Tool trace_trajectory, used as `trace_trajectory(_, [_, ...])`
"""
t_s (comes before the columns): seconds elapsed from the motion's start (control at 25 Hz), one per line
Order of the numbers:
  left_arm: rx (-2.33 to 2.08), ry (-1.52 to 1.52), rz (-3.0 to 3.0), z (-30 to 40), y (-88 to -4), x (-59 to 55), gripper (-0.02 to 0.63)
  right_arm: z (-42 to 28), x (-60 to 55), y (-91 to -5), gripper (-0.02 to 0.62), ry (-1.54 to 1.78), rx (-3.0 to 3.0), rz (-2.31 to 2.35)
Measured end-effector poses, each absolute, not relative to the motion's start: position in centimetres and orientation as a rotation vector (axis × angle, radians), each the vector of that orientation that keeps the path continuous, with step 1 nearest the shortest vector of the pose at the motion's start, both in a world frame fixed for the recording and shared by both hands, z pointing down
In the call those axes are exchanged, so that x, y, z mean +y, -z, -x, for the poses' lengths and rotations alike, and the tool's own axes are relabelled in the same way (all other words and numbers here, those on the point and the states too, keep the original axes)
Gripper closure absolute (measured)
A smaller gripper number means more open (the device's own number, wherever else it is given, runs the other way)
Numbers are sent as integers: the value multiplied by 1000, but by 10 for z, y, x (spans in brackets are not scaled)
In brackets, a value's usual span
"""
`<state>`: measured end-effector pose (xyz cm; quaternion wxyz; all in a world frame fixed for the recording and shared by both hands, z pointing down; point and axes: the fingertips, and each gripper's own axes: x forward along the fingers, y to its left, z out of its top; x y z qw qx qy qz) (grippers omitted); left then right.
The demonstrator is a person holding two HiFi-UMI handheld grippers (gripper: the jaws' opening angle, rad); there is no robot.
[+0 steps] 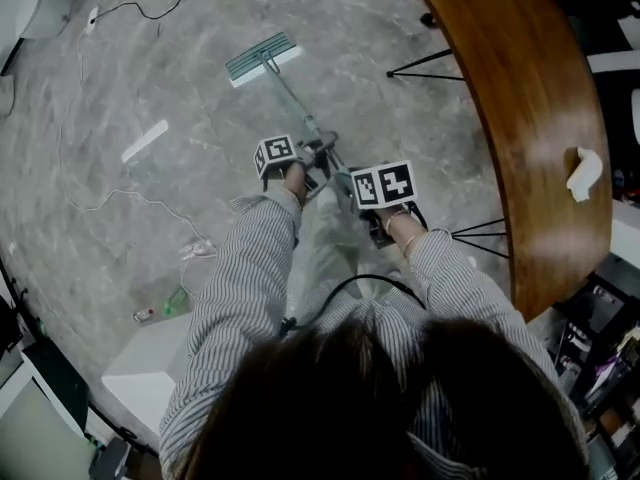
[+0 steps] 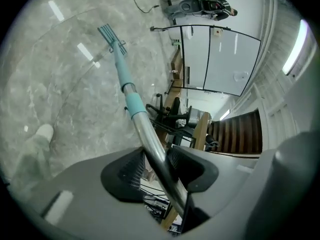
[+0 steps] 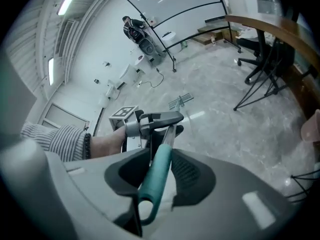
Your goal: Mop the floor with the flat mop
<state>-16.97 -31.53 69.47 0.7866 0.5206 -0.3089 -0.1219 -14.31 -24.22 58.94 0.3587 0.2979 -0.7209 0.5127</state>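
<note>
The flat mop has a teal-and-white head [image 1: 262,58] lying on the grey marble floor ahead of me. Its pole [image 1: 300,113] slants back to my hands. My left gripper [image 1: 322,154] is shut on the metal part of the pole [image 2: 150,134], with the mop head [image 2: 107,34] far up the left gripper view. My right gripper [image 1: 352,186] is shut on the teal grip at the pole's end [image 3: 156,171]. In the right gripper view the left gripper [image 3: 156,120] clamps the pole just ahead, and the mop head [image 3: 181,102] is small beyond it.
A curved wooden table [image 1: 520,118] with a white crumpled cloth [image 1: 583,173] stands at the right, black legs [image 1: 420,63] beside it. Cables [image 1: 120,203] and a white strip [image 1: 145,140] lie on the floor at left. A white box [image 1: 140,368] sits near my left side.
</note>
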Motion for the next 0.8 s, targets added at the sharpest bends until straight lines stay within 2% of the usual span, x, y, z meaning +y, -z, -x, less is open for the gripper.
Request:
trace_trajectory(0.4, [-691,235,-1172,258,-715,-455,437,229,-378,-613,466,-1296,-1881,-800])
trace_trajectory(0.8, [-684,246,-1174,272,-721,-461,434,245,-383,-621,466,-1322,-1881,-825])
